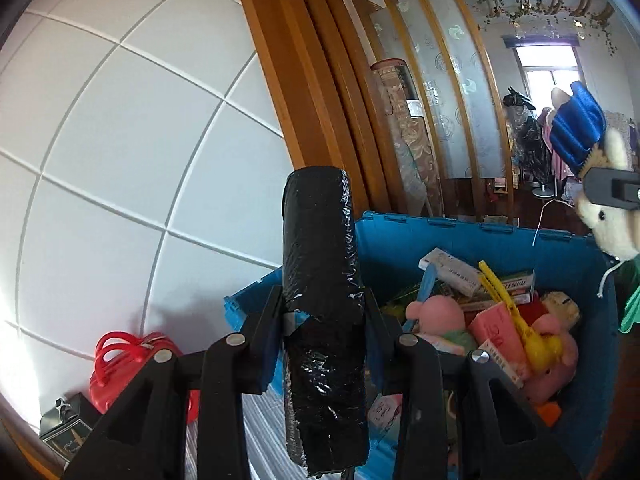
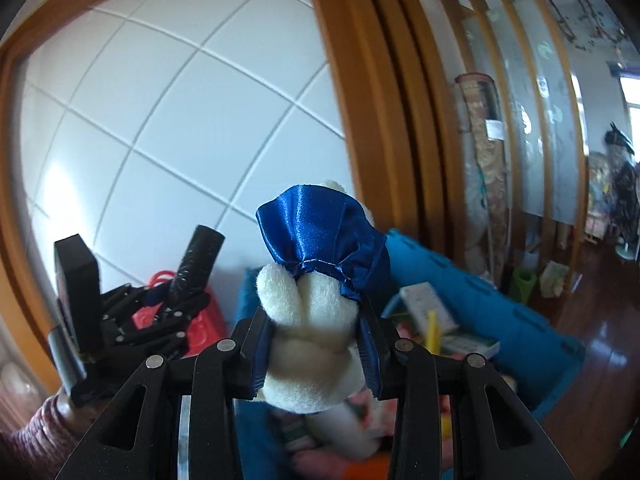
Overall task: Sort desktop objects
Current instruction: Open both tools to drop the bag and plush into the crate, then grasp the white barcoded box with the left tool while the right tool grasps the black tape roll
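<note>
My left gripper (image 1: 324, 312) is shut on a black roll wrapped in plastic film (image 1: 320, 280), held upright above the near left corner of a blue crate (image 1: 480, 232). The crate holds plush toys, small boxes and a yellow clip. My right gripper (image 2: 316, 328) is shut on a cream plush toy with a blue satin skirt (image 2: 316, 280), held upside down above the crate (image 2: 480, 300). The plush (image 1: 592, 160) and the right gripper (image 1: 612, 190) also show at the right edge of the left wrist view. The left gripper (image 2: 176, 300) with the roll (image 2: 198, 260) shows in the right wrist view at left.
A white tiled wall (image 1: 120, 140) and a wooden door frame (image 1: 288, 80) stand behind the crate. A red bag (image 1: 124, 364) and a dark box (image 1: 68, 428) lie at the lower left. A rolled rug (image 1: 404, 128) leans by the wooden screen. Dark wooden floor (image 2: 600, 360) lies to the right.
</note>
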{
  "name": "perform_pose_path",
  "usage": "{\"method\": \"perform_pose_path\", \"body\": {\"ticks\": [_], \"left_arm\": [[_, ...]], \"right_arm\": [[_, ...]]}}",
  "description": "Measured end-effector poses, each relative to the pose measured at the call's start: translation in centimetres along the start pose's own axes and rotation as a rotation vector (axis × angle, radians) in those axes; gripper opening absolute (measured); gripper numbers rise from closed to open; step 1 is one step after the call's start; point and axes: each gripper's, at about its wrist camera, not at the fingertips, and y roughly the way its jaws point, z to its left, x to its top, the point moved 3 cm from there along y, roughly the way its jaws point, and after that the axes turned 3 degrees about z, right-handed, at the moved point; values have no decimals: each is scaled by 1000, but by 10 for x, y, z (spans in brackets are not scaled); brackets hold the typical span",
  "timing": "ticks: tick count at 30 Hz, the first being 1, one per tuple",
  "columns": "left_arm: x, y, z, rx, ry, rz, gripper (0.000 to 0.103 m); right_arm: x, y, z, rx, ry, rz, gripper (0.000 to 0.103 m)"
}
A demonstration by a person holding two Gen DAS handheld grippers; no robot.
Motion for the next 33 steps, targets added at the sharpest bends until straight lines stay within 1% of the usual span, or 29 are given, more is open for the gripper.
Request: {"method": "perform_pose_path", "body": {"ticks": [3,4,5,6,7,8,9,10,11,12,13,14,17,18,19,23,26,28,30,33], "left_arm": [[24,25,-13,12,-11,33,36],[30,32,-15,12,-21,45,37],[36,38,-18,9,-20,57,39],[43,42,-21,16,-14,61,50],[48,43,-24,40,-10,52,69],[51,41,-25,72,-7,25,79],[55,35,-25,107,-7,-9,98],[57,28,-25,140,-11,-43,103],[58,24,-25,154,-14,-65,103],[59,20,-24,154,-17,-68,103],[59,17,-22,151,-24,-65,103],[58,14,-20,160,-35,-64,103],[48,1,-13,207,-60,-83,103],[43,-2,-11,226,-69,-85,103],[38,-5,-8,245,-78,-88,103],[19,-16,5,301,-105,-75,103],[4,-32,15,313,-127,-77,103],[-7,-44,22,328,-128,-85,103],[-19,-57,30,341,-126,-89,103],[-36,-79,46,345,-129,-85,103]], "right_arm": [[20,33,-35,-5,31,34,38],[28,46,-44,-12,34,46,42],[36,44,-50,-24,27,57,45],[43,58,-55,-40,16,66,45],[50,68,-60,-58,13,61,47],[54,79,-68,-63,12,69,47],[59,85,-73,-55,21,78,47],[61,88,-78,-38,34,75,48],[64,88,-83,-19,46,67,50],[66,86,-85,-6,51,55,55],[66,83,-86,1,50,41,58],[67,78,-86,12,48,25,59],[63,66,-85,62,55,-7,66],[60,58,-82,79,56,-23,72],[56,51,-79,88,56,-38,75],[35,28,-60,123,22,-76,81],[21,17,-43,132,-4,-86,82],[12,10,-31,127,-25,-91,84],[4,3,-16,127,-42,-95,84],[-9,-7,8,133,-49,-90,87]]}}
